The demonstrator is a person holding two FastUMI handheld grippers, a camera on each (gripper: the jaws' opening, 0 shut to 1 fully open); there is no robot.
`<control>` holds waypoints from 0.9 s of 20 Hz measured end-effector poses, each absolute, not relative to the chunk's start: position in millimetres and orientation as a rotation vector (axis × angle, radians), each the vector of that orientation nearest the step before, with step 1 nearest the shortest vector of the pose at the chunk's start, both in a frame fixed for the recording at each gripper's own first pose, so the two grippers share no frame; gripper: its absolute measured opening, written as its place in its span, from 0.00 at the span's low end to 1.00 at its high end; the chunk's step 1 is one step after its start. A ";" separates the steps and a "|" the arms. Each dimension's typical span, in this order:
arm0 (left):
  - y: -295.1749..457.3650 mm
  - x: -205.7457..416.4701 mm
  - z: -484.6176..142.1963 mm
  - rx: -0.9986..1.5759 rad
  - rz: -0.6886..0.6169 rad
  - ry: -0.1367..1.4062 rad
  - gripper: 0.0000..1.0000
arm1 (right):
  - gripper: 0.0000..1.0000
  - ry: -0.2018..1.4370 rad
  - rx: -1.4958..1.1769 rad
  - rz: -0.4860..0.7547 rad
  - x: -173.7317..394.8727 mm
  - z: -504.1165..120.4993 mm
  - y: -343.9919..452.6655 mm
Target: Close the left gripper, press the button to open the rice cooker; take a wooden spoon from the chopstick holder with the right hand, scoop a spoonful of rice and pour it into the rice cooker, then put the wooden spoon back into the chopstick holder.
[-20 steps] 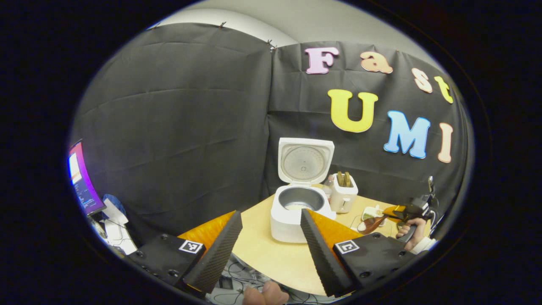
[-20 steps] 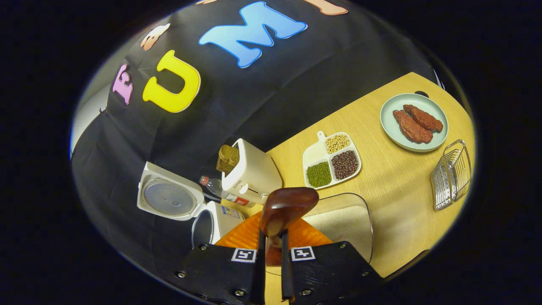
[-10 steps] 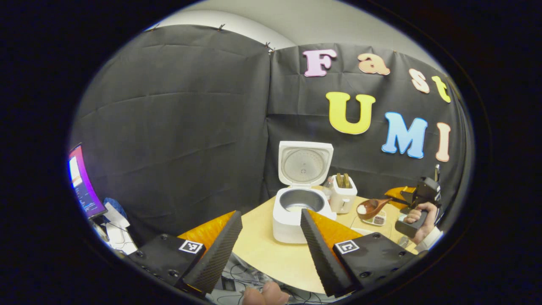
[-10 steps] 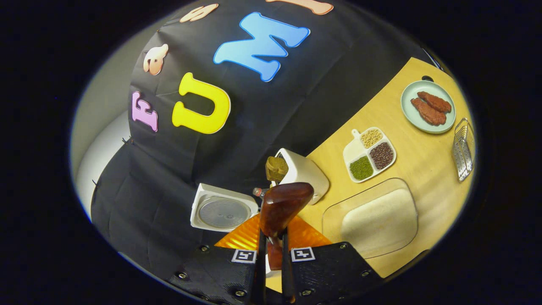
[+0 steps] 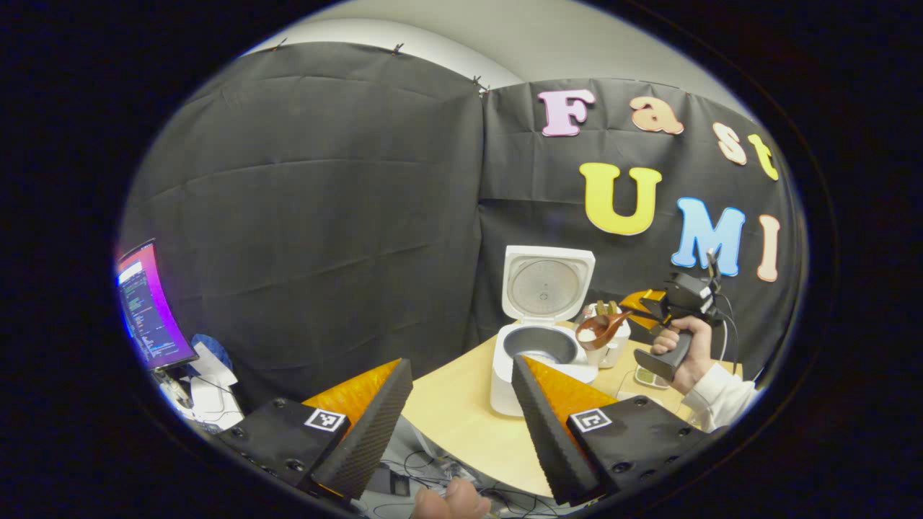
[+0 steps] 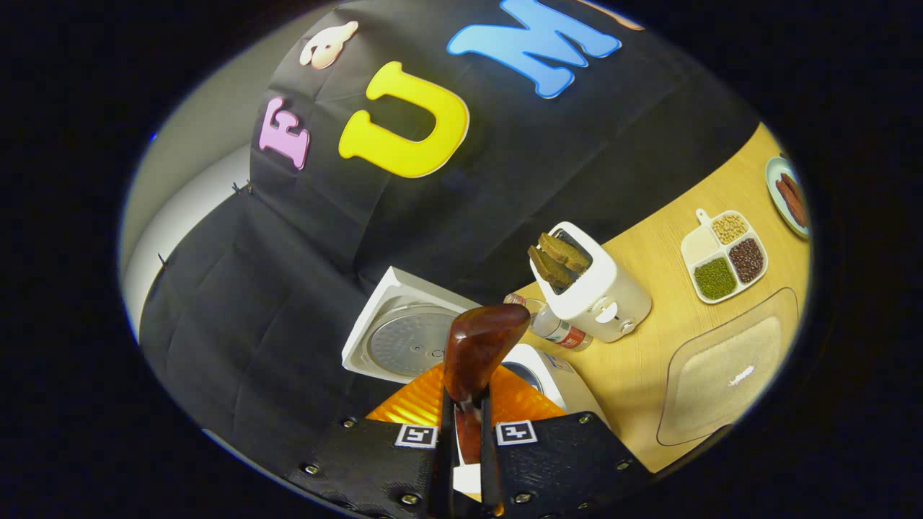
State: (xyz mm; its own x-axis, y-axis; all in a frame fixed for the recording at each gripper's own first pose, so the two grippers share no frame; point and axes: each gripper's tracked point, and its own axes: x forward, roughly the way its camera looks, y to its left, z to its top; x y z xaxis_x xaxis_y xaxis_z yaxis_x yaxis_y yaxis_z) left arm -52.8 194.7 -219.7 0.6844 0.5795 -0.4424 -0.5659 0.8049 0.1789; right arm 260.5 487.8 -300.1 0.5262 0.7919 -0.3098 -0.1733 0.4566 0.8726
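Since half a second ago the right hand-held gripper (image 5: pixel 644 303) has carried the wooden spoon (image 5: pixel 597 329) leftward from above the divided dish to just beside the open rice cooker (image 5: pixel 537 352), and the bowl of the spoon now hangs by the right edge of the cooker's pot, in front of the white toaster (image 5: pixel 619 339). In the left gripper view a little white rice lies in the spoon's bowl, and a hand (image 5: pixel 678 349) in a white sleeve grips the tool's handle. In the right gripper view the right hand-held gripper (image 6: pixel 462 425) is clamped on the spoon's handle, both fingers pressing it, with the back of the spoon (image 6: pixel 477 347) standing up over the cooker's raised lid (image 6: pixel 404 339) and the rim of its pot. Beyond lie a toaster (image 6: pixel 593 288) with two slices of dark bread, a plastic bottle (image 6: pixel 548 326) on its side between toaster and cooker, a divided dish (image 6: pixel 723 255) of beans and grains, and a clear tray of rice (image 6: pixel 728 367) on the tabletop (image 6: pixel 649 360). The left hand-held gripper (image 5: pixel 461 404) hangs back near the tabletop's front edge, its fingers spread wide apart and holding nothing. A lit monitor (image 5: pixel 148 306) stands far to the left.
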 end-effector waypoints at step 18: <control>245.5 -76.1 -237.3 -0.032 0.758 0.530 0.94 | 0.15 0.496 0.057 0.884 242.1 -331.1 619.0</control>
